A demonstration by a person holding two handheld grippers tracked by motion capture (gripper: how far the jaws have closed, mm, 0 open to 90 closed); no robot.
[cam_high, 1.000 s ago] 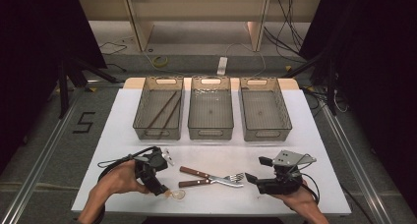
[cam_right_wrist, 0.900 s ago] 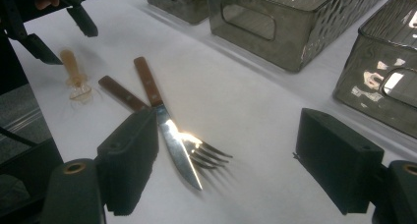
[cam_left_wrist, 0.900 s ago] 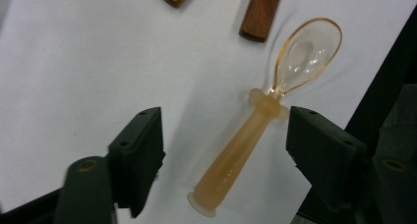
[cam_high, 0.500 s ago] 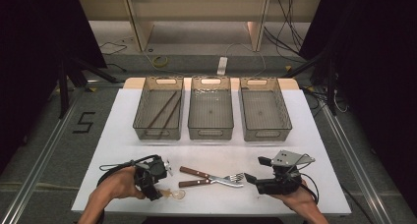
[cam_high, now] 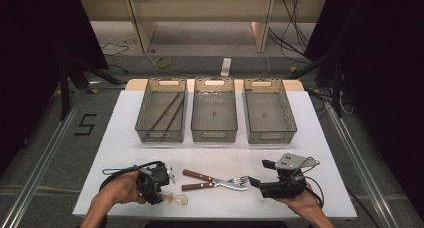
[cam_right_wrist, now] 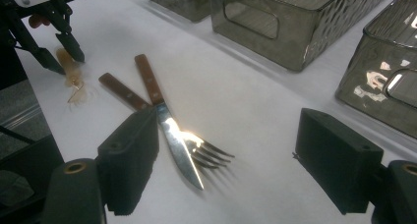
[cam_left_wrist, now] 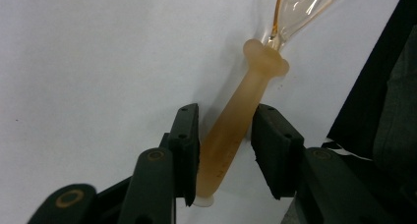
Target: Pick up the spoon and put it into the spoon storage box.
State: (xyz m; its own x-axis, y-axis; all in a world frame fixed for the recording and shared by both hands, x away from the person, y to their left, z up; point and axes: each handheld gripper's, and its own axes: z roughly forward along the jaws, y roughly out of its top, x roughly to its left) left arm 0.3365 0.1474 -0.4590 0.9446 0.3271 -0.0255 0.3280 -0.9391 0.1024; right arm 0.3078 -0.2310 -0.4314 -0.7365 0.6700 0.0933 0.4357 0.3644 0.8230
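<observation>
1. a white table [cam_high: 320, 138] stands in a dark room with cables on the floor beyond it; three smoky plastic bins sit in a row at its far side, and the left bin [cam_high: 161, 109] has a pair of dark chopsticks in it.

2. the thing in hand is a translucent amber plastic spoon [cam_left_wrist: 236, 126], lying flat near the front left edge of the table, its clear bowl pointing away from the left claw [cam_left_wrist: 223, 135].

3. the left claw's jaws have just been closing and now stand narrow, one on each side of the spoon's handle; a thin gap seems to remain on either side, so i judge the pads are not yet pressing.

4. the spoon looks very light and fairly stiff, with a smooth, rounded handle that could slip or roll between flat pads. it lies flush on the table, so the tips must stay low.

5. the mid-handle, below the little collar, is the sensible place to grip; the thin bowl looks more likely to flex or crack.

6. the right claw [cam_right_wrist: 231, 160] rests with its jaws wide, holding nothing, just by a wooden-handled knife [cam_right_wrist: 167, 121] and fork [cam_right_wrist: 142, 108] that lie crossed mid-table.
</observation>
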